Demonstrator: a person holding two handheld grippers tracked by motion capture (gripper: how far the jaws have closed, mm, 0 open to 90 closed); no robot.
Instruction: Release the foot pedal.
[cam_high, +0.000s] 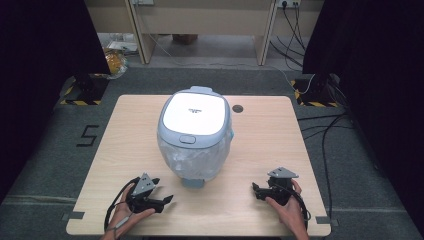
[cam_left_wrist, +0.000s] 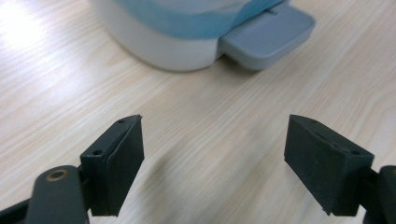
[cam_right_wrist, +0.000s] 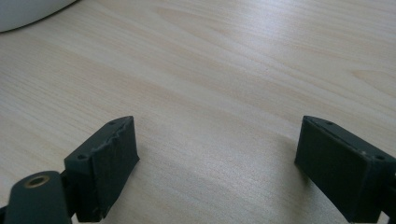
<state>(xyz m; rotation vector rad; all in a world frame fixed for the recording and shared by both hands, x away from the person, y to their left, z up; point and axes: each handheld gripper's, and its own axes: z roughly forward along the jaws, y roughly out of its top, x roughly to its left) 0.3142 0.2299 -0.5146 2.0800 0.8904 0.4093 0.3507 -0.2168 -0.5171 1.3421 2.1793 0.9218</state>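
Note:
A small pedal bin (cam_high: 194, 132) stands in the middle of the wooden table (cam_high: 265, 145). It has a white lid (cam_high: 194, 114), a plastic liner bulging under the rim, and a grey foot pedal (cam_high: 192, 182) facing me. My left gripper (cam_high: 162, 190) rests low at the front left, open, with nothing between its jaws. In the left gripper view, the left gripper (cam_left_wrist: 212, 140) points at the pedal (cam_left_wrist: 268, 35) and the bin's white base (cam_left_wrist: 163, 46), with a gap of bare wood between. My right gripper (cam_high: 254, 191) sits at the front right. In the right gripper view, my right gripper (cam_right_wrist: 217, 144) stands open over bare wood.
A round dark cable hole (cam_high: 237, 108) lies in the tabletop behind the bin on the right. Black cables (cam_high: 325, 130) run over the grey floor to the right. A desk frame (cam_high: 200, 30) stands beyond the table, and a painted number (cam_high: 87, 135) marks the floor at left.

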